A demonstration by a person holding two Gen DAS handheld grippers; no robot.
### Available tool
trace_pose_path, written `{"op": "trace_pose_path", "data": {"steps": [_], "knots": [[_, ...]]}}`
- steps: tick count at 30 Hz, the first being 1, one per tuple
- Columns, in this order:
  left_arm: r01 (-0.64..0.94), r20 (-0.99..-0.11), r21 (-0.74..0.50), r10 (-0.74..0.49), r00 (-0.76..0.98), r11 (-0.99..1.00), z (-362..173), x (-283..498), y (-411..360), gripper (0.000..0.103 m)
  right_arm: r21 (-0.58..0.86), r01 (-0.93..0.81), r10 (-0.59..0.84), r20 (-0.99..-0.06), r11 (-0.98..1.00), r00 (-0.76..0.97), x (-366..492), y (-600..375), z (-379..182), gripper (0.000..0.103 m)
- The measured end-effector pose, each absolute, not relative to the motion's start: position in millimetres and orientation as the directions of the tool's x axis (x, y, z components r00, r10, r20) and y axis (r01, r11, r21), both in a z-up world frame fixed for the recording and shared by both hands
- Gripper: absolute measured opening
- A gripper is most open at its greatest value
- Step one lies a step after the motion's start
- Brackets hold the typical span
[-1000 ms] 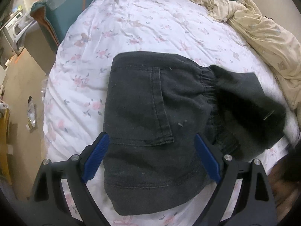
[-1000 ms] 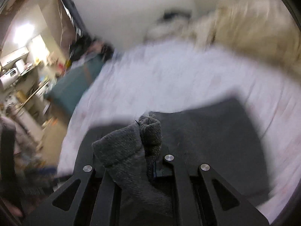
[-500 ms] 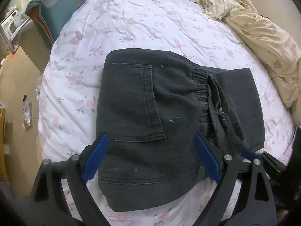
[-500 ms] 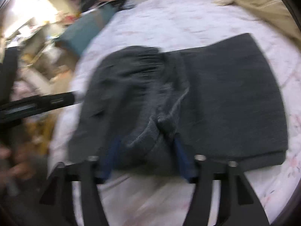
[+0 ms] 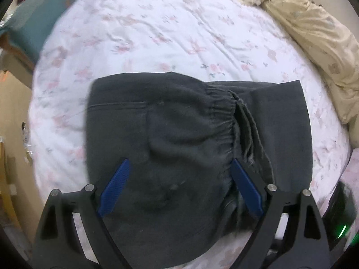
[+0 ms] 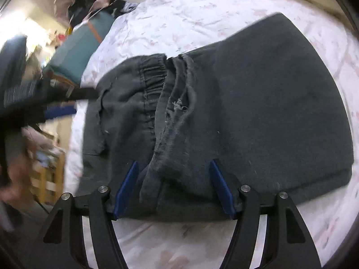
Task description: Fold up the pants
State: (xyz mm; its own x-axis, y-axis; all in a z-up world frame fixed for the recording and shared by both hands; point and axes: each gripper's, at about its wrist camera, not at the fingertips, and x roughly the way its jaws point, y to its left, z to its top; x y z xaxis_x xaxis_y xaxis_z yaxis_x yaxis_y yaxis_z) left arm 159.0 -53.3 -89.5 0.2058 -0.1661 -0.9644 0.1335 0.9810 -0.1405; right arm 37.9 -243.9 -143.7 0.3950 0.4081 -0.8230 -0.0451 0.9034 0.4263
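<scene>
Right gripper jaws closing, bunched waistband fold between pads, contact unclear through blur. Left gripper spread wide, hovering over pocket side. Dark grey pants folded on floral bedsheet. Step: final fold. Next, probably: grip edge, lay it over squarely.

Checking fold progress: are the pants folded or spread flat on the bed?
Folded. The pants lie as a compact dark rectangle on the bed, the elastic waistband doubled over onto another layer mid-bundle.
</scene>
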Motion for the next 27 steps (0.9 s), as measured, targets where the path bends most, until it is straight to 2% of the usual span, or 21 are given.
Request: {"op": "trace_pose_path", "data": {"steps": [1, 2, 6, 9, 15, 18, 21, 25, 27], "knots": [[0.135, -0.967, -0.147, -0.171, 0.191, 0.980, -93.2, 164.0, -57.8, 0.089, 0.398, -0.063, 0.389, -0.830, 0.915, 0.401, 38.3, -241.5, -143.7, 0.039], [0.129, -0.968, -0.153, -0.175, 0.181, 0.980, -97.2, 168.4, -61.7, 0.089, 0.382, -0.057, 0.372, -0.838, 0.922, 0.400, 38.2, -242.1, -143.4, 0.024], [0.095, -0.958, -0.235, -0.247, 0.144, 0.967, -110.9, 180.5, -73.1, 0.089, 0.432, 0.006, 0.375, -0.791, 0.902, 0.483, 30.8, -274.2, -126.5, 0.015], [0.084, -0.939, -0.316, -0.325, 0.115, 0.945, -117.7, 186.8, -86.8, 0.088, 0.512, 0.061, 0.403, -0.739, 0.857, 0.540, 25.2, -299.0, -117.4, 0.015], [0.054, -0.903, -0.420, -0.423, 0.077, 0.906, -127.6, 192.8, -121.0, 0.088, 0.579, 0.116, 0.399, -0.679, 0.807, 0.616, 17.9, -327.3, -100.3, 0.014], [-0.004, -0.878, -0.476, -0.474, 0.062, 0.880, -134.4, 200.9, -127.3, 0.088, 0.570, 0.093, 0.404, -0.679, 0.816, 0.613, 18.0, -324.5, -98.0, 0.014], [-0.030, -0.880, -0.473, -0.470, 0.069, 0.881, -139.1, 210.9, -128.8, 0.088, 0.557, 0.067, 0.421, -0.696, 0.828, 0.582, 17.8, -318.4, -101.9, 0.015], [-0.032, -0.877, -0.476, -0.471, 0.097, 0.879, -130.3, 215.1, -120.3, 0.088, 0.531, -0.052, 0.493, -0.740, 0.846, 0.457, 22.5, -285.8, -114.5, 0.015], [-0.016, -0.880, -0.451, -0.442, 0.172, 0.892, -112.9, 214.1, -110.9, 0.089, 0.484, -0.127, 0.490, -0.767, 0.866, 0.414, 21.8, -264.5, -116.9, 0.021]]}}
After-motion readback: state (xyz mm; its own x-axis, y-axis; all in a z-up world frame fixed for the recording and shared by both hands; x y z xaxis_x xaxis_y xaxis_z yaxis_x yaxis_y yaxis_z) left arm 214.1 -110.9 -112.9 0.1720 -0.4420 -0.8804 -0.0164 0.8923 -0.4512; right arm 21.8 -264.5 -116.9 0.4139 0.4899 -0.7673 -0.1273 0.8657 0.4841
